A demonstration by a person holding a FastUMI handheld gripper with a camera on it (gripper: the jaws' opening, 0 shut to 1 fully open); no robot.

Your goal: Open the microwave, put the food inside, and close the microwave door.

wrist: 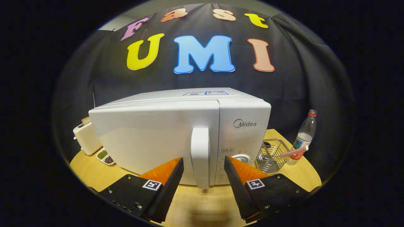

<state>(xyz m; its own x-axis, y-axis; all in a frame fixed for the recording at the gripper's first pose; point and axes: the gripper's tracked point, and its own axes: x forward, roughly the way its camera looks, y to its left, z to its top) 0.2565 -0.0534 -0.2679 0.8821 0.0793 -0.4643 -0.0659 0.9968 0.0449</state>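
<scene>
A white microwave point(164, 132) stands on the wooden table with its door shut. Its upright white door handle point(200, 156) rises just ahead of my gripper point(203, 160), in line with the gap between the two fingers. The fingers stand wide apart, one on each side of the handle, and neither touches it. Right of the handle is the control panel with a round knob point(241, 157). No food item is held between the fingers.
A cream toaster point(86, 137) stands left of the microwave with a small divided dish point(105, 157) of dark and green bits beside it. To the right are a wire basket point(272, 156), a red-checked stick point(293, 152) and a clear plastic bottle point(304, 134). Bare table point(202, 201) lies below the fingers.
</scene>
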